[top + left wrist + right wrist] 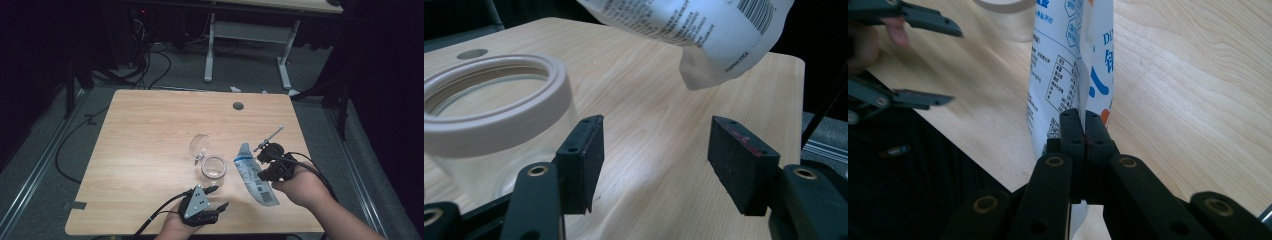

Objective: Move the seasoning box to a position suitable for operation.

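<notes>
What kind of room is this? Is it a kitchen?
Probably not a kitchen; more likely a lab or workshop. A bare wooden table stands on grey carpet, loose cables trail across the floor behind it, and another desk stands further back in the dark.

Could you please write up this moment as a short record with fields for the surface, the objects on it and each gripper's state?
surface: wooden table with a round grommet hole
jar: clear glass jar, open, its hinged lid tipped back
pouch: white and blue printed pouch, right of the jar
left gripper: open, nothing between its jaws, near the jar
right gripper: shut on the pouch's edge
contact: in the left gripper view, the pouch's bottom end looks lifted off the table
</notes>
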`<action>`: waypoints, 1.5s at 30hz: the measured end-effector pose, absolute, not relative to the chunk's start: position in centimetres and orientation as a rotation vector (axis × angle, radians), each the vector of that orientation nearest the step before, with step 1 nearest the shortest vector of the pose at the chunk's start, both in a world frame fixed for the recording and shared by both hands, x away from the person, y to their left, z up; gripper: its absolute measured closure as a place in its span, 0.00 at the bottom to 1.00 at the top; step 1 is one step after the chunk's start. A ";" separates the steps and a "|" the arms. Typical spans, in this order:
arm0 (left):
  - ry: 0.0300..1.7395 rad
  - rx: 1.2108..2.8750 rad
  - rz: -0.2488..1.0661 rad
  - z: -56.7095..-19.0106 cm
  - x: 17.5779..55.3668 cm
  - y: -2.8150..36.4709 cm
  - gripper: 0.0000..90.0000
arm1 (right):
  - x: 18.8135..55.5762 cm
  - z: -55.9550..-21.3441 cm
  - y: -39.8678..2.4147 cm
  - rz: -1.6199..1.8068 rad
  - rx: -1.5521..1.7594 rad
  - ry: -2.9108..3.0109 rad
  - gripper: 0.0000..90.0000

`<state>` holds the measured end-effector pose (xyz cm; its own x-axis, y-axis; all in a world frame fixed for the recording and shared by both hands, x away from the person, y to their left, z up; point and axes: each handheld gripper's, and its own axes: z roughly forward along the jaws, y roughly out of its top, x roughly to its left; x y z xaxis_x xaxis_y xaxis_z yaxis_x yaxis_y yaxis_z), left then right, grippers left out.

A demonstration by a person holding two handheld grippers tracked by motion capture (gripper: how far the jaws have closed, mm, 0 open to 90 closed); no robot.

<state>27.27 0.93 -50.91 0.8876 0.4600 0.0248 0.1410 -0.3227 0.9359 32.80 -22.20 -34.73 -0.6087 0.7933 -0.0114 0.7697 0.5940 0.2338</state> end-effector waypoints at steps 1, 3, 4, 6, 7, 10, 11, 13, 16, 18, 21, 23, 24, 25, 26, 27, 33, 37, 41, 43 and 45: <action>0.439 1.898 0.343 -50.9 27.2 0.8 0.44 | 32.8 -34.7 -22.0 0.314 1.321 2.706 1.00; 0.433 1.894 0.336 -50.9 27.2 0.5 0.44 | 32.6 -34.5 -21.7 0.313 1.317 2.710 1.00; 0.432 1.892 0.334 -50.9 27.2 0.4 0.44 | 32.6 -34.5 -21.5 0.310 1.307 2.716 1.00; 0.423 1.892 0.330 -50.9 27.1 0.2 0.45 | 32.5 -34.4 -21.2 0.309 1.300 2.719 1.00; 0.420 1.891 0.327 -50.9 27.1 0.1 0.45 | 32.4 -34.3 -21.0 0.313 1.296 2.722 1.00; 0.406 1.900 0.327 -50.9 27.0 -0.1 0.45 | 32.4 -34.3 -20.7 0.316 1.281 2.730 1.00; 0.401 1.902 0.333 -50.8 26.9 -0.1 0.45 | 32.3 -34.3 -20.5 0.315 1.283 2.730 1.00; 0.390 1.890 0.349 -50.6 26.9 0.0 0.46 | 32.3 -34.2 -20.4 0.314 1.271 2.737 1.00; 0.409 1.889 0.319 -50.2 27.3 0.5 0.46 | 32.3 -34.1 -20.1 0.322 1.258 2.740 1.00; 0.413 1.895 0.316 -50.0 27.4 1.0 0.46 | 32.3 -34.0 -19.8 0.325 1.261 2.739 1.00; 0.414 1.885 0.340 -50.1 27.4 1.1 0.44 | 32.4 -34.1 -19.4 0.330 1.241 2.743 1.00; 0.417 1.880 0.330 -50.2 27.3 0.8 0.44 | 32.4 -34.1 -19.2 0.334 1.255 2.745 1.00; 0.413 1.880 0.334 -50.3 27.2 0.6 0.44 | 32.5 -34.1 -19.1 0.330 1.244 2.748 1.00; 0.407 1.885 0.336 -50.5 27.1 0.4 0.43 | 32.5 -34.1 -19.0 0.333 1.242 2.748 1.00; 0.405 1.885 0.337 -50.6 27.0 0.2 0.43 | 32.5 -34.1 -18.9 0.332 1.247 2.748 1.00; 0.404 1.888 0.342 -50.8 27.0 -0.1 0.43 | 32.5 -34.0 -18.9 0.327 1.234 2.749 1.00; 0.415 1.886 0.312 -51.3 27.4 -1.4 0.39 | 32.4 -33.7 -18.2 0.339 1.236 2.752 1.00; 0.405 1.887 0.323 -51.5 27.5 -2.2 0.37 | 32.4 -33.7 -17.8 0.359 1.223 2.768 1.00; 0.393 1.899 0.312 -51.9 27.5 -2.9 0.35 | 32.3 -33.7 -17.6 0.364 1.221 2.771 1.00; 0.383 1.897 0.312 -51.9 27.3 -3.3 0.34 | 32.3 -33.6 -17.7 0.364 1.227 2.768 1.00; 0.382 1.897 0.311 -51.9 27.3 -3.5 0.33 | 32.2 -33.5 -17.7 0.369 1.236 2.768 1.00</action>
